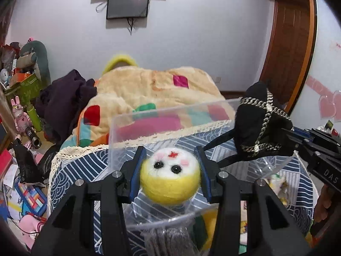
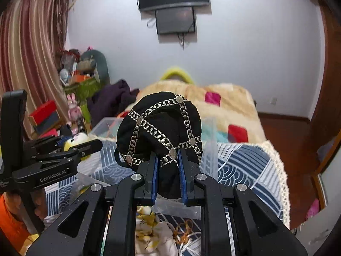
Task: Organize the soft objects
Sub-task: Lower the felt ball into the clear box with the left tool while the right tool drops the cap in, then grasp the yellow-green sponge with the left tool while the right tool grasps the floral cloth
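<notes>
My left gripper [image 1: 170, 160] is shut on a yellow and white felt ball toy [image 1: 170, 180] with black eyes and a red mark, held above a clear plastic box [image 1: 119, 132]. My right gripper [image 2: 168, 155] is shut on a black cloth pouch with silver chain trim [image 2: 162, 125], held in the air over the same clear box [image 2: 210, 147]. In the left wrist view the pouch [image 1: 259, 125] hangs at the right with the right gripper [image 1: 298, 136] behind it. In the right wrist view the left gripper [image 2: 85, 145] with the toy [image 2: 74, 140] is at the left.
The box sits on a blue and white patterned cloth [image 1: 85, 166] with lace trim. Below are a second clear container [image 1: 162, 219] and a yellow-white cloth [image 2: 149, 230] with rubber bands. A bed with a cream patchwork blanket [image 1: 149, 89] lies beyond. Clutter fills the floor at left [image 1: 21, 170].
</notes>
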Demonstrator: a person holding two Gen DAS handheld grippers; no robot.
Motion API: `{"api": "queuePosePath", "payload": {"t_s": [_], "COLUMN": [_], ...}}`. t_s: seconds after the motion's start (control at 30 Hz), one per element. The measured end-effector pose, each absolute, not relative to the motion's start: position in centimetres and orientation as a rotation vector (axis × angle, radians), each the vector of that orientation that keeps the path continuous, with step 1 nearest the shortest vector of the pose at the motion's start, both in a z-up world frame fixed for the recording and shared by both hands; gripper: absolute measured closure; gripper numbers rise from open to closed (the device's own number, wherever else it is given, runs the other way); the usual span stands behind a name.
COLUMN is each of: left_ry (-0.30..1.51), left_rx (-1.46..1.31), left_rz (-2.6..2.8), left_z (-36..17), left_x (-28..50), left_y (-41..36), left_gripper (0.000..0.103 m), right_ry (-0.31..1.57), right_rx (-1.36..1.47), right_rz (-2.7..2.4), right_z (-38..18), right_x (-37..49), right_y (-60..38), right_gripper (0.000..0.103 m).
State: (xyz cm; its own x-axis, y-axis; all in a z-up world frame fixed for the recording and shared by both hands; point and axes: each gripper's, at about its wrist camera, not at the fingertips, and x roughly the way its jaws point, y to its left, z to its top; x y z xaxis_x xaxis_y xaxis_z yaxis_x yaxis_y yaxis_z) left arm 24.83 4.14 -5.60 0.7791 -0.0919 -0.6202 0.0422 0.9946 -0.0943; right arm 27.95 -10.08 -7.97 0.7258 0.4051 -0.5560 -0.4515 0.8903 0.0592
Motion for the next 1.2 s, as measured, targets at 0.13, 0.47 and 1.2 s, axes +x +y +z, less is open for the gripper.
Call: {"api": "queuePosePath", "payload": {"t_s": [0.13,0.47,1.2], "left_ry": [0.733,0.788,0.539], "left_rx": [-0.075,-0.062,-0.043], "left_rz": [-0.083,-0.067,-0.060], "left_z": [-6.8,-8.0,-1.2], "left_x": [26.5,27.9,18.8], "left_y": [3.9,3.7,3.3], "left_gripper": [0.057,0.053,0.004], "right_ry": [0.661,0.717,0.448], "right_rx": [-0.103,-0.137,-0.113], "right_rz": [0.475,0.480,0.452], "right_z": [-9.2,-9.6,-4.1], "right_x": [28.9,29.5,23.0], "right_y": [-9.6,-9.5,-12.2], "right_gripper": [0.088,0.075,0.039]}}
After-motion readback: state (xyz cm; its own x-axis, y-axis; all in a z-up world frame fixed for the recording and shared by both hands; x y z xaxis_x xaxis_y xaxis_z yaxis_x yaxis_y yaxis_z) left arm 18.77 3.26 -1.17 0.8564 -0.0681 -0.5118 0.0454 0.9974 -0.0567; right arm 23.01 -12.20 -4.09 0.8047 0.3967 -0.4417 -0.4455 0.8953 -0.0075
